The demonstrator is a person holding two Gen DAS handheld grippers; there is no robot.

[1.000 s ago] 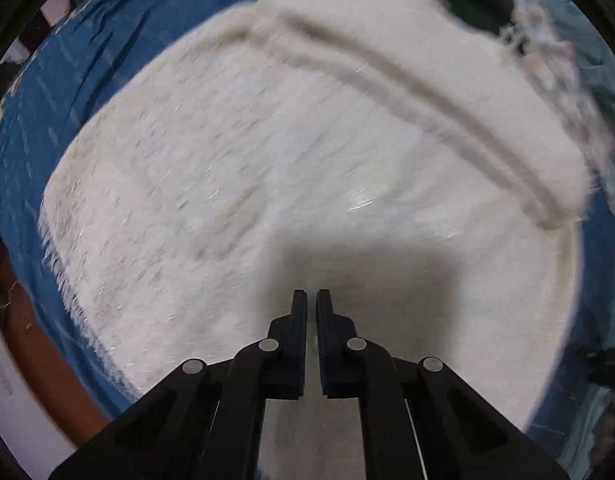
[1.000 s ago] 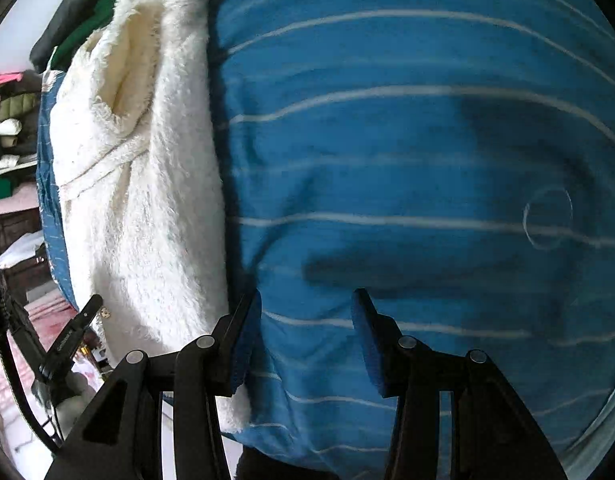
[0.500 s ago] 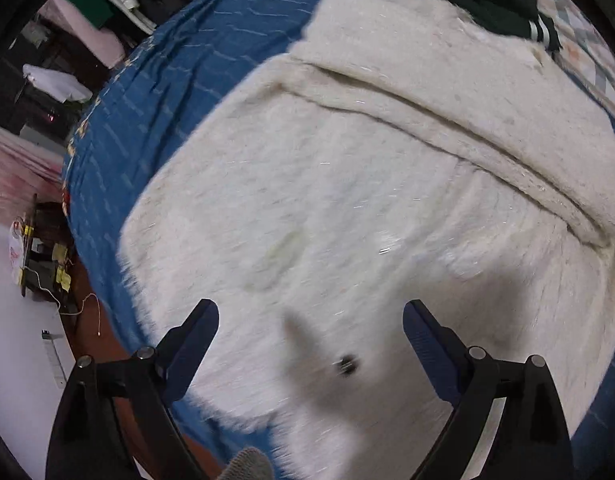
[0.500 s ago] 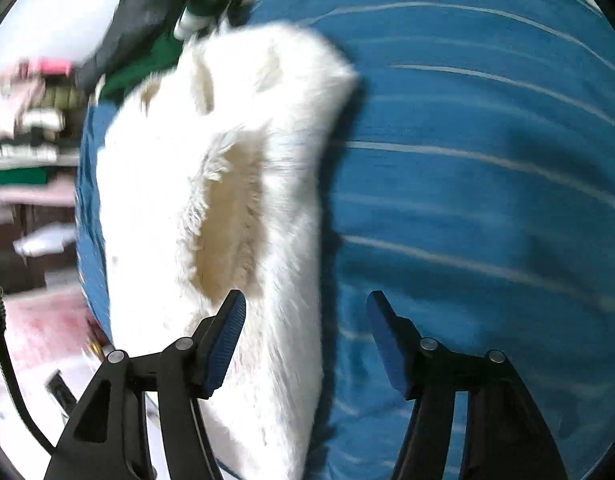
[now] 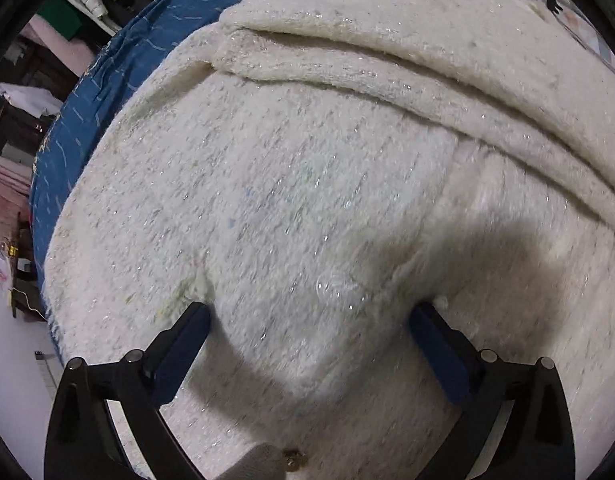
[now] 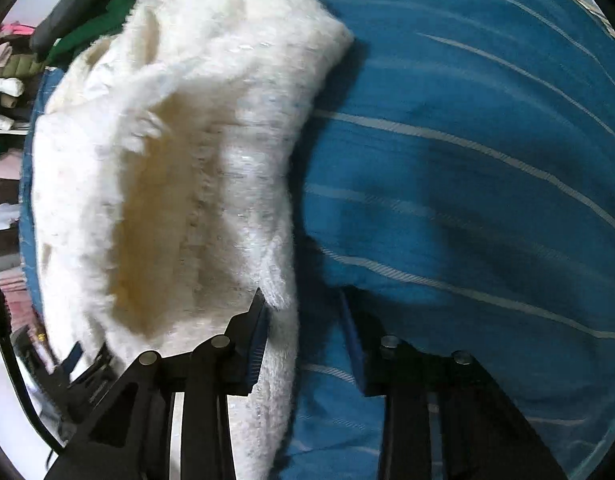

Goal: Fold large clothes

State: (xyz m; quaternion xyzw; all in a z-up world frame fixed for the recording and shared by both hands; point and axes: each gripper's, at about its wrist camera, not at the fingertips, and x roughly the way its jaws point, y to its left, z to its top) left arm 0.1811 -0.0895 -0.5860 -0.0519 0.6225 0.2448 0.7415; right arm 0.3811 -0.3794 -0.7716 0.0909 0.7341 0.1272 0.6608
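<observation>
Left gripper [image 5: 309,320]: jaws spread wide, tips pressed down into the pile of the white fleece garment [image 5: 307,168], nothing pinched. A raised hump of fabric sits between the two pads; a small gold button [image 5: 293,459] shows at the bottom edge.

Right gripper [image 6: 303,328]: jaws spread, the garment's right border [image 6: 283,320] lying between them, the left pad touching the fleece edge, the right pad over the blue striped bedspread [image 6: 467,160]. No closure seen.

The garment [image 6: 179,152] is laid on the bed, body flat, a folded band or sleeve [image 5: 407,76] crossing its upper part. Its far end looks rumpled and lifted in the right view, blurred. Dark and green clothes [image 6: 91,28] are heaped beyond it.

Step judged in hand: regrasping for a fold, both grippers being placed at the near end. Next move is judged to need both jaws closed on fabric, full thickness caught, then a lift and carry across. Thick pile may slip from a shallow pinch.
</observation>
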